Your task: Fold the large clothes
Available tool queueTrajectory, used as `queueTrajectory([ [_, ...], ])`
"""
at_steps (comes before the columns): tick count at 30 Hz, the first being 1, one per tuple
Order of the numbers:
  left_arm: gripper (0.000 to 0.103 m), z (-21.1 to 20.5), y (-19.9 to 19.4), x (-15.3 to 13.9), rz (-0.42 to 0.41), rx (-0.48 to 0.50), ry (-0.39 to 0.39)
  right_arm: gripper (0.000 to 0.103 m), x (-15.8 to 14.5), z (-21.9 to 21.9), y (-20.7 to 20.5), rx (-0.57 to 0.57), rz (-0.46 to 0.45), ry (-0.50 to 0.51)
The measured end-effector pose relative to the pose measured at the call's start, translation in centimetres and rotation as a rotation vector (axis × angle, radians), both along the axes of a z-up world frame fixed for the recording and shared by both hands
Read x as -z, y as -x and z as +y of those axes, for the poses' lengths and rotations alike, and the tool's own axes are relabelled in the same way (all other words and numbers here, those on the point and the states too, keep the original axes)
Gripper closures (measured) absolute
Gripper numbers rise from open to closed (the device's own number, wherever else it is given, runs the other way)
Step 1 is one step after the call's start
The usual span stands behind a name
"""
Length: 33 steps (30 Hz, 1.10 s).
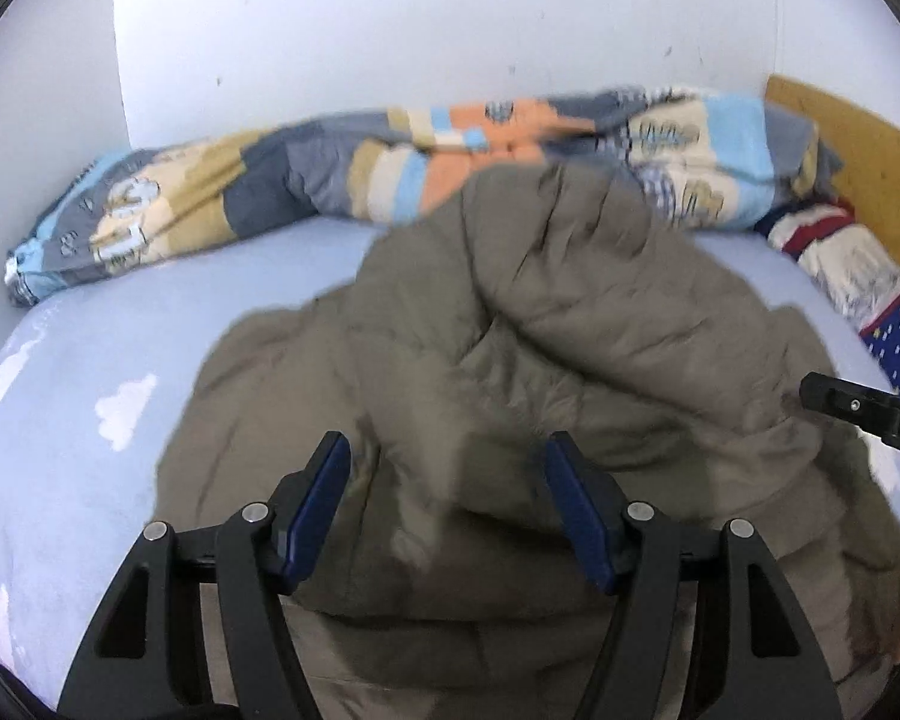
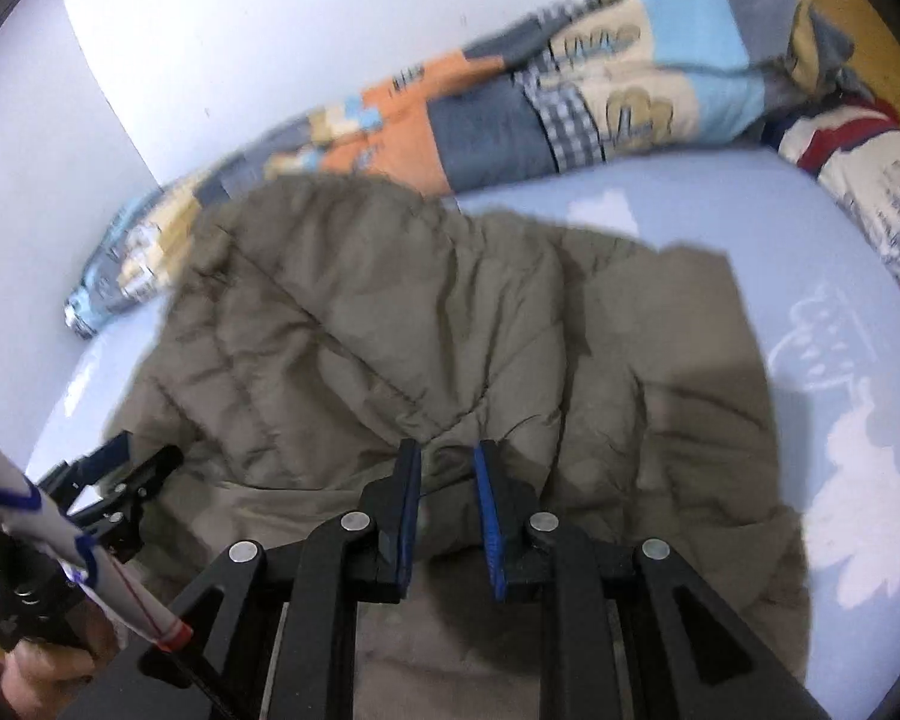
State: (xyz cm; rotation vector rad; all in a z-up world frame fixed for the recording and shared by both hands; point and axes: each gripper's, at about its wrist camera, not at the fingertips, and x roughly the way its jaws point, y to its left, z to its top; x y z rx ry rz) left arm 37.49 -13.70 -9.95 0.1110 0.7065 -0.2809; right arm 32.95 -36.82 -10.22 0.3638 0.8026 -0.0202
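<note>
A bulky olive-green quilted coat (image 2: 390,324) lies heaped on a bed covered by a pale blue sheet with white cloud prints (image 1: 78,420), its puffy panels bunched in the middle, not yet flattened for folding. The left claw (image 1: 447,456) hovers low over the near part of the coat with its blue-padded jaws spread wide and nothing between them, apparently lined up to take a fresh hold of the fabric. The right claw (image 2: 447,462) sits at a raised ridge of the coat with its jaws set narrowly apart; a fold of quilting appears to run up into the gap, but the pictures do not settle whether the pads are pinching it or merely close to it. From the left wrist view, the right claw's black tip shows at the coat's right edge, so the two tools work on opposite sides of the garment, a sensible arrangement for spreading something this wide. A rolled patchwork duvet in blue, orange and cream (image 1: 342,180) is pushed against the white wall (image 1: 450,18) at the far side of the bed, and a red, white and navy patterned pillow (image 1: 852,276) rests by the wooden headboard (image 1: 882,174), leaving the middle of the mattress free for the coat.
</note>
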Motion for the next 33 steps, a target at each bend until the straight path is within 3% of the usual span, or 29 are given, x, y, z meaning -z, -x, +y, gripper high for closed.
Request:
queueTrajectory([
  [3, 0.036, -1.1, 0.2, -1.0, -0.019, 0.036, 0.013, 0.082, -1.8, 0.6, 0.0, -0.002, -0.054, 0.016],
  [6, 0.036, -2.0, -0.4, -0.1, 0.025, 0.051, 0.009, 0.082, -2.5, 1.5, -0.7, -0.024, -0.07, 0.008],
  [10, 0.036, -2.3, -1.1, 3.1, 0.104, 0.028, -0.03, 0.082, -1.1, 3.3, -2.1, -0.058, -0.023, 0.005],
  [13, 0.035, -2.3, -1.3, 4.5, 0.116, 0.026, -0.044, 0.082, 1.5, 4.4, -3.1, -0.073, 0.06, 0.023],
  [16, 0.034, -2.8, -1.6, 4.5, 0.137, 0.025, -0.072, 0.082, 3.8, 4.1, -3.6, -0.062, 0.093, -0.002],
  [19, 0.034, -1.9, -0.6, 3.0, 0.135, 0.023, -0.041, 0.082, 3.1, 3.4, -3.5, -0.048, 0.116, -0.053],
  [23, 0.034, -0.6, 1.7, 1.2, 0.126, 0.037, -0.026, 0.078, -0.6, 3.6, 0.1, -0.061, 0.05, -0.044],
  [30, 0.034, 2.7, 7.7, -0.2, 0.154, 0.047, -0.022, 0.072, -4.0, 3.5, 8.3, -0.039, 0.025, -0.053],
  [33, 0.034, 4.9, 10.9, -1.0, 0.148, 0.025, 0.007, 0.062, -4.7, 3.8, 12.6, -0.023, 0.012, -0.065],
])
